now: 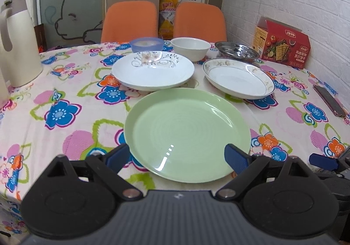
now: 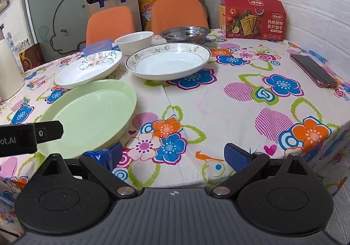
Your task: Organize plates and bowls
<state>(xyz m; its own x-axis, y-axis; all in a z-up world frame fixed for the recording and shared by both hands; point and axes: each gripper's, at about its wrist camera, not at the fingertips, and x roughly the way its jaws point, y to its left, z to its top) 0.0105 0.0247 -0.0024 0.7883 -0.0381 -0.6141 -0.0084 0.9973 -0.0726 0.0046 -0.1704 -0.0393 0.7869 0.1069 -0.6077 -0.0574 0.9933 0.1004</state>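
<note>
Left tongs [image 1: 177, 157] spread wide around near rim of green plate [image 1: 186, 133] (not gripping), right tongs [image 2: 174, 155] open, empty, above floral-clothed surface [image 2: 218, 113].

A round pale-green plate [image 1: 187, 133] lies flat nearest the table edge. Behind it sit a white plate with a floral sprig [image 1: 153, 69] and a white deep plate with a gilt patterned rim [image 1: 238, 78]. Farther back stand a translucent blue bowl [image 1: 146, 44], a plain white bowl [image 1: 190, 48] and a shiny steel dish [image 1: 237, 51], all upright.
</note>
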